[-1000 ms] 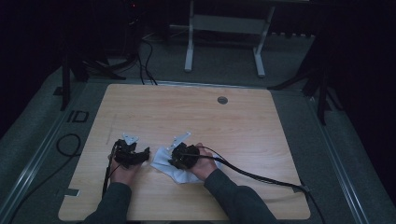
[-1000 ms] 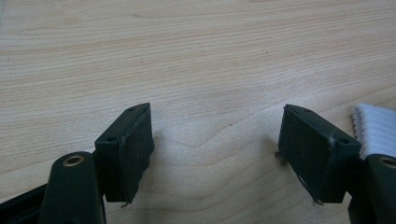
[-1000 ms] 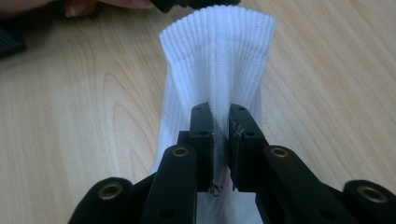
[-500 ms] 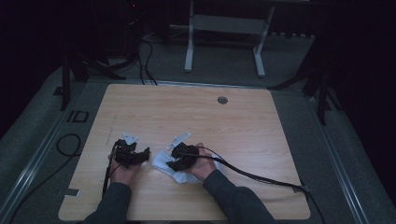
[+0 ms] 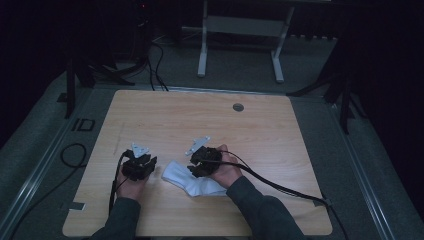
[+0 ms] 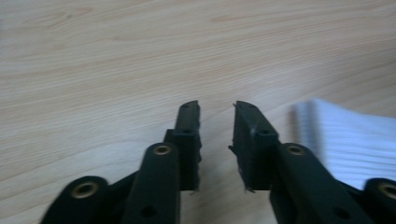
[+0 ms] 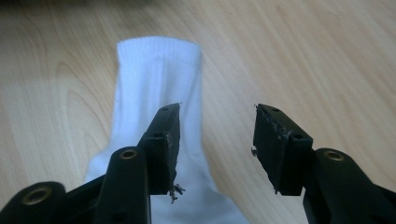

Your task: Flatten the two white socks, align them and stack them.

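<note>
High view: my right tongs (image 5: 196,161) have let go of the white sock (image 5: 192,181). A moment ago they sat low on it; now they are lifted a bit, and their jaws have just been opening, with nothing pinched between them. My left tongs (image 5: 142,161) have just been closing, and nothing is between them either, just bare worktop (image 5: 280,145). A small gap is left there.

So the sock is free now. I think it has been laid down and the next job is to grab it again to fold or move it.

In the right gripper view the sock (image 7: 159,93) lies flat under and ahead of my right tongs (image 7: 217,123). It is soft, ribbed cloth with a straight cuff at the far end. In the left gripper view its ribbed edge (image 6: 350,140) is just right of my left tongs (image 6: 215,119). The worktop is smooth, pale wood with wavy grain.
</note>
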Demonstrator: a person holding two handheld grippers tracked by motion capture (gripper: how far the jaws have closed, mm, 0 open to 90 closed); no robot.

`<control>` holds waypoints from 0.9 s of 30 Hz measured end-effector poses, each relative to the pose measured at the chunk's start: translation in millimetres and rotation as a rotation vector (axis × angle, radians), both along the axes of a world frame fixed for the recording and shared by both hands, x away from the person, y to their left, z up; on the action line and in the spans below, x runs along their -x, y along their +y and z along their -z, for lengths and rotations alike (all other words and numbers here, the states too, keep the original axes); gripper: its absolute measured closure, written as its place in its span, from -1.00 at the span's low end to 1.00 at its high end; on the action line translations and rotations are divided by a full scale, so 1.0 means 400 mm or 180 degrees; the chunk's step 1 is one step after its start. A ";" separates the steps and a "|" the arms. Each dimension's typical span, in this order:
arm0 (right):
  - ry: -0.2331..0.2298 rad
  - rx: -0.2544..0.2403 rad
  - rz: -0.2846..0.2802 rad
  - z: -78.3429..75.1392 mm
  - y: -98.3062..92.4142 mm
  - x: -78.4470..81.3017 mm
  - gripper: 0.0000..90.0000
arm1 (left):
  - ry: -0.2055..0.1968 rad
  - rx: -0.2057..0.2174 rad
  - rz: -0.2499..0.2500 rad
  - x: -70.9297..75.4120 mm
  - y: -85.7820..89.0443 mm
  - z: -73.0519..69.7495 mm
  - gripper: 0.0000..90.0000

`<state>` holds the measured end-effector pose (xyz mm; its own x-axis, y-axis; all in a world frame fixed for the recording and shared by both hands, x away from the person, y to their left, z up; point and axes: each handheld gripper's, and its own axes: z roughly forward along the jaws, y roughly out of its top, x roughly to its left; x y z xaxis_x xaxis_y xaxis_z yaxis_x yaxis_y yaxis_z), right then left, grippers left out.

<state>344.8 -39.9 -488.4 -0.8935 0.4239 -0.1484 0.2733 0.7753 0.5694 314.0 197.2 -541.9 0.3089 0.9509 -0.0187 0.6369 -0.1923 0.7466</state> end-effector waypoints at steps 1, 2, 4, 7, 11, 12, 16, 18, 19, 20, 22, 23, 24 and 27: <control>-0.0026 0.0008 0.0002 -0.005 -0.005 -0.001 0.12 | -0.0006 0.0043 0.0057 0.003 -0.002 -0.004 0.70; -0.0055 0.0003 0.0022 -0.010 -0.009 -0.001 0.14 | -0.0003 0.0099 0.0131 0.006 -0.005 -0.007 0.79; -0.0050 -0.0052 0.0079 -0.020 -0.030 -0.006 0.15 | 0.0009 0.0154 0.0252 0.012 -0.012 -0.012 0.98; -0.0060 -0.0011 0.0125 -0.024 -0.046 -0.009 0.14 | 0.0010 0.0185 0.0430 0.019 -0.029 -0.017 0.99; -0.0061 -0.0001 0.0183 -0.034 -0.082 -0.012 0.16 | -0.0005 0.0160 0.0599 0.027 -0.049 -0.022 0.99; -0.0059 0.0021 0.0231 -0.037 -0.103 -0.013 0.19 | 0.0010 0.0157 0.0660 0.029 -0.056 -0.022 0.99; 0.0004 0.0006 0.0389 -0.037 -0.150 -0.015 0.21 | 0.0043 0.0127 0.0716 0.030 -0.068 -0.017 0.99; 0.0040 0.0010 0.0458 -0.034 -0.172 -0.013 0.22 | 0.0086 0.0088 0.0744 0.029 -0.076 -0.013 0.99; 0.0071 0.0001 0.0495 -0.033 -0.182 -0.011 0.22 | 0.0086 0.0088 0.0744 0.029 -0.076 -0.013 0.99; 0.0083 0.0007 0.0515 -0.030 -0.193 -0.007 0.21 | 0.0097 0.0082 0.0749 0.029 -0.078 -0.011 0.99; 0.0121 -0.0006 0.0545 -0.027 -0.215 0.005 0.19 | 0.0123 0.0056 0.0743 0.028 -0.078 -0.009 0.99; 0.0121 -0.0006 0.0545 -0.027 -0.215 0.005 0.19 | 0.0123 0.0056 0.0743 0.028 -0.078 -0.009 0.99; 0.0123 0.0002 0.0557 -0.024 -0.225 0.012 0.18 | 0.0143 0.0053 0.0738 0.028 -0.077 -0.008 0.99; 0.0159 -0.0001 0.0659 -0.011 -0.276 0.040 0.13 | 0.0172 0.0014 0.0732 0.028 -0.077 -0.004 0.99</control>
<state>328.9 -150.2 -483.9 -0.7935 0.5993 -0.1060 0.4547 0.6995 0.5513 302.9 166.2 -540.2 0.5159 0.8555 -0.0451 0.6157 -0.3337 0.7138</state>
